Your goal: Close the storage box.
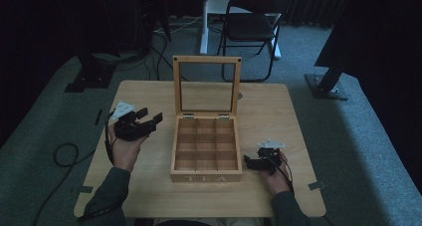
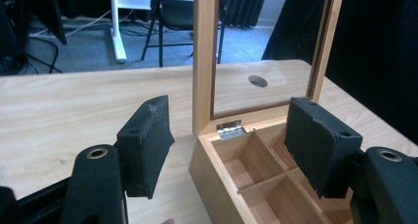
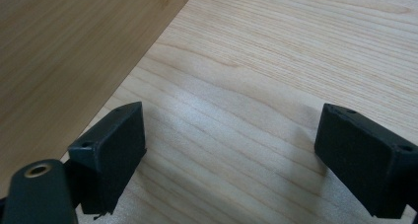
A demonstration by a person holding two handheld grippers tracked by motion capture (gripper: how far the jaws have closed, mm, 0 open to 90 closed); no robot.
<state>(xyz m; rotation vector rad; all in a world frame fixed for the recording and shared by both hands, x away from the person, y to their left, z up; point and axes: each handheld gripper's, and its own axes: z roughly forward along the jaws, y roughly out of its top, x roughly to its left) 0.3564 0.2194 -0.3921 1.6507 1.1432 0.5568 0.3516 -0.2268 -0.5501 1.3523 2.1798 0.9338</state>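
Your right gripper (image 1: 253,162) sits low over the tabletop (image 1: 278,116), just right of the tea box (image 1: 206,176), its jaws spread wide with bare wood between them. Your left gripper (image 1: 149,119) is raised left of the box, jaws apart and empty. The box stands mid-table, compartments bare, its glass-paned lid (image 1: 207,84) propped upright. Beyond the table stands a folding chair (image 1: 254,24).
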